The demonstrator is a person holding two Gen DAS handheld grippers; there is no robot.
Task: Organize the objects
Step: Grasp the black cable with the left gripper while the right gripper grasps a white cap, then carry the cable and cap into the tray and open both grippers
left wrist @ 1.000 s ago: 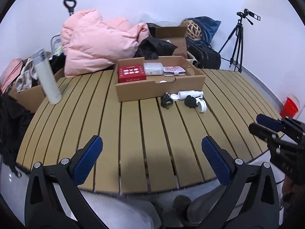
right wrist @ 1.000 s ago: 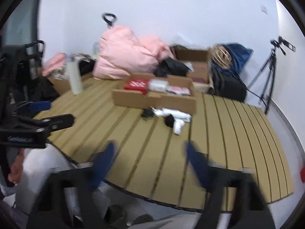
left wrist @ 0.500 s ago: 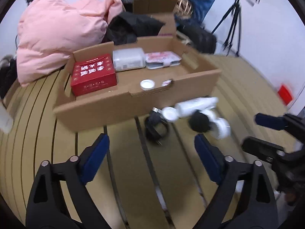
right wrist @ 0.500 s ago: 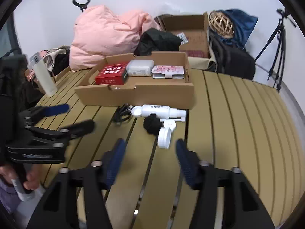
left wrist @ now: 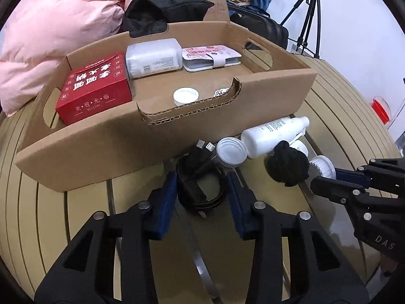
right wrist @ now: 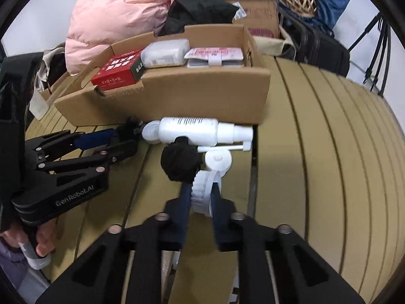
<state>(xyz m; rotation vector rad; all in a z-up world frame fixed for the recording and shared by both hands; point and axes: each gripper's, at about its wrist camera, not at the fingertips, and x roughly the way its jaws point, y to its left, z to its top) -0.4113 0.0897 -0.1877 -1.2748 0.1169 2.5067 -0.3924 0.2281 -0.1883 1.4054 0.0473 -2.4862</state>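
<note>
A cardboard tray (left wrist: pixel 192 124) on the slatted table holds a red box (left wrist: pixel 95 91), a white pack (left wrist: pixel 154 57), a pink card wallet (left wrist: pixel 211 54) and a white lid (left wrist: pixel 185 95). In front of it lie a coiled black cable (left wrist: pixel 200 179), a white jar lid (left wrist: pixel 231 152), a white bottle (left wrist: pixel 272 133) and a black ball-shaped thing (left wrist: pixel 288 167). My left gripper (left wrist: pixel 201 190) straddles the cable, its pads close on both sides. My right gripper (right wrist: pixel 201 197) is shut on a ribbed white cap (right wrist: pixel 202 192) beside the black ball-shaped thing (right wrist: pixel 181 162).
Behind the tray are a pink duvet (left wrist: pixel 58 25), black clothing (left wrist: pixel 164 10), an open cardboard box (right wrist: pixel 253 7), a dark bag (right wrist: pixel 316 48) and a tripod (left wrist: pixel 308 17). The slatted table (right wrist: pixel 316 152) extends to the right.
Both grippers moved forward to the loose things before the tray. The left narrowed around the black cable. The right closed on the ribbed white cap.
</note>
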